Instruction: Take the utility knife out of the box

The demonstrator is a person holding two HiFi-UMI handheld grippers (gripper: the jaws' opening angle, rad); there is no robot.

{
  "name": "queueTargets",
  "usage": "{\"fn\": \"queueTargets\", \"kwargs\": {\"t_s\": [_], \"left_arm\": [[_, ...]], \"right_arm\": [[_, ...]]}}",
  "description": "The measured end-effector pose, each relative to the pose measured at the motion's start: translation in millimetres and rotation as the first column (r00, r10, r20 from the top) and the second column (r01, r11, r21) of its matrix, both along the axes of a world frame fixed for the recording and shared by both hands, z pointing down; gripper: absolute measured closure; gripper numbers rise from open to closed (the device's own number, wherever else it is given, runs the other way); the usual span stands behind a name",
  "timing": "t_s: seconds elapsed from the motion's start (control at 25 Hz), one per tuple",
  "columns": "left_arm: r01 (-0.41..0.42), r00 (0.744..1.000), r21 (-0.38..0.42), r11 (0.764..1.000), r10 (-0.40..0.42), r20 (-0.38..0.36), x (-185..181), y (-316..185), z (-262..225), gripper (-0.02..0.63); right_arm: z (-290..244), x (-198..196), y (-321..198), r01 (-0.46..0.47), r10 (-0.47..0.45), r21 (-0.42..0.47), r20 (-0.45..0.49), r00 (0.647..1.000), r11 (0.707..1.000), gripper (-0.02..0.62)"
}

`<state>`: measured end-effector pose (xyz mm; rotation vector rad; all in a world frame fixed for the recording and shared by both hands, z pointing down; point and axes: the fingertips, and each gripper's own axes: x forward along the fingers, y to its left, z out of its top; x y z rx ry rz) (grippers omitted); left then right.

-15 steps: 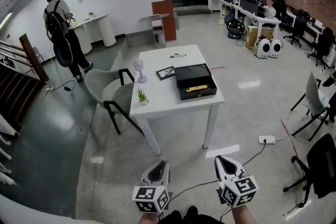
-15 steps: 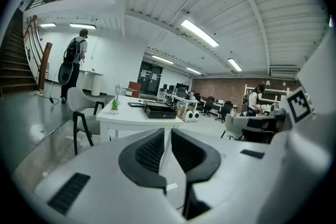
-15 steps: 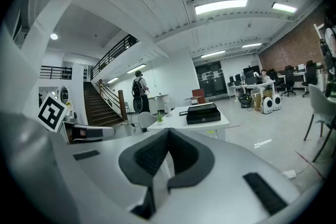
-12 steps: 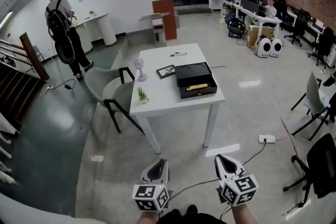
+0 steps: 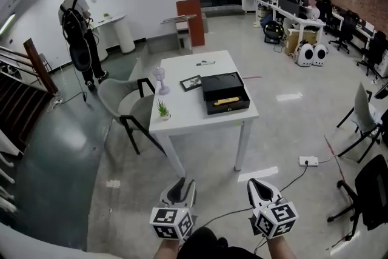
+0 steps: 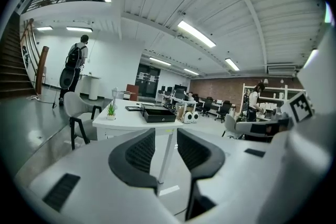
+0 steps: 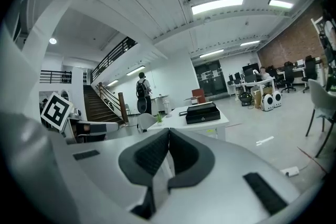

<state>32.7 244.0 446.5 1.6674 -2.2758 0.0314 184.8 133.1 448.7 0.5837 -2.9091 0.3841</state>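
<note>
An open black box [image 5: 225,94] lies on the white table [image 5: 182,118] ahead of me, with the yellow utility knife [image 5: 226,102] inside it. Both grippers hang low over the floor, well short of the table. My left gripper [image 5: 179,190] has its jaws parted, with nothing between them; in the left gripper view [image 6: 166,136] the box [image 6: 159,114] shows far off. My right gripper [image 5: 262,190] is shut and empty; in its own view [image 7: 168,135] the box [image 7: 203,113] shows on the distant table.
On the table stand a small potted plant [image 5: 163,110], a clear goblet [image 5: 160,80] and a dark frame [image 5: 191,83]. A grey chair [image 5: 124,107] is at the table's left. A power strip [image 5: 308,161] and its cable lie on the floor; a black chair [image 5: 371,190] stands right.
The left gripper has edged slightly forward. The person with the backpack at the far left has stepped a little to the right. The right gripper has stayed put.
</note>
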Motion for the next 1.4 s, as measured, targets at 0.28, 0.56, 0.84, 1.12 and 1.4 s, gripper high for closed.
{"fn": "queueTargets", "kwargs": {"t_s": [0.28, 0.56, 0.84, 1.12, 1.4], "left_arm": [[0.001, 1.0, 0.004, 1.0, -0.001, 0.005, -14.7, -15.6, -8.1, 0.466], [-0.002, 1.0, 0.01, 1.0, 0.002, 0.007, -46.2, -45.5, -6.7, 0.454], [-0.041, 0.999, -0.005, 0.999, 0.041, -0.011, -107.4, -97.4, 5.5, 0.448], [-0.1, 0.995, -0.002, 0.995, 0.1, -0.022, -180.4, -170.1, 7.7, 0.445], [-0.182, 0.983, -0.026, 0.983, 0.182, -0.002, -244.5, -243.0, 3.1, 0.445]], "right_arm": [[5.1, -4.6, -10.7, -0.006, 0.006, -0.026, -0.001, 1.0, 1.0, 0.594], [4.9, -30.1, -40.2, -0.028, 0.028, -0.025, 0.0, 1.0, 0.999, 0.594], [11.3, -93.5, -84.9, -0.044, 0.044, -0.032, -0.011, 0.999, 0.998, 0.594], [9.6, -166.5, -148.8, -0.097, 0.096, -0.023, -0.033, 0.995, 0.995, 0.594], [2.7, -224.8, -210.2, -0.166, 0.166, -0.017, -0.044, 0.985, 0.986, 0.594]]}}
